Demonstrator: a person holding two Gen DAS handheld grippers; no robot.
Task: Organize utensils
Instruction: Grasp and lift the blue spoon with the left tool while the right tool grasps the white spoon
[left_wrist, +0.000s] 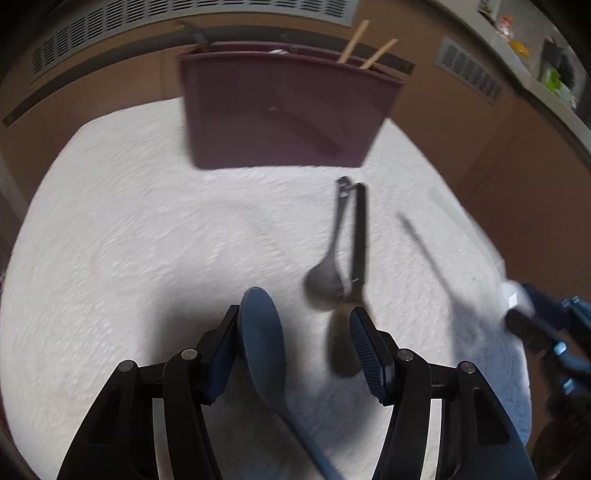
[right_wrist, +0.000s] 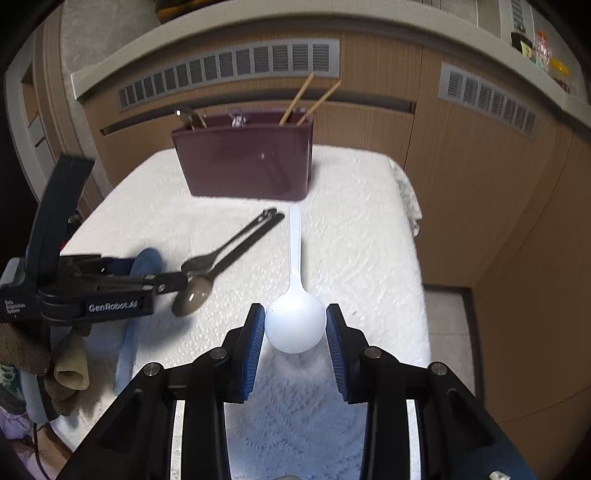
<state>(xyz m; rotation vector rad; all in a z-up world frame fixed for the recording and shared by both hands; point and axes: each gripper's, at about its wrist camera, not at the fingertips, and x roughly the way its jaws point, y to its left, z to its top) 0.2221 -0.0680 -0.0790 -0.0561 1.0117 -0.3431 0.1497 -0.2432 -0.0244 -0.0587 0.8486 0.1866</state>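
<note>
The right claw (right_wrist: 294, 326) pinches the white spoon (right_wrist: 294, 321) by its round bowl, short of the maroon holder (right_wrist: 245, 162); that curved grip could slip. The left claw (left_wrist: 293, 347) stands spread around the blue spoon (left_wrist: 262, 339), unsecured, so closing may nudge it.

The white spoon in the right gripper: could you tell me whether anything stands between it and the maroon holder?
Nothing visible does. The white spoon sits between the right gripper's pads, and only bare white cloth lies between its handle tip and the maroon holder. The dark utensils lie off to the left.
</note>
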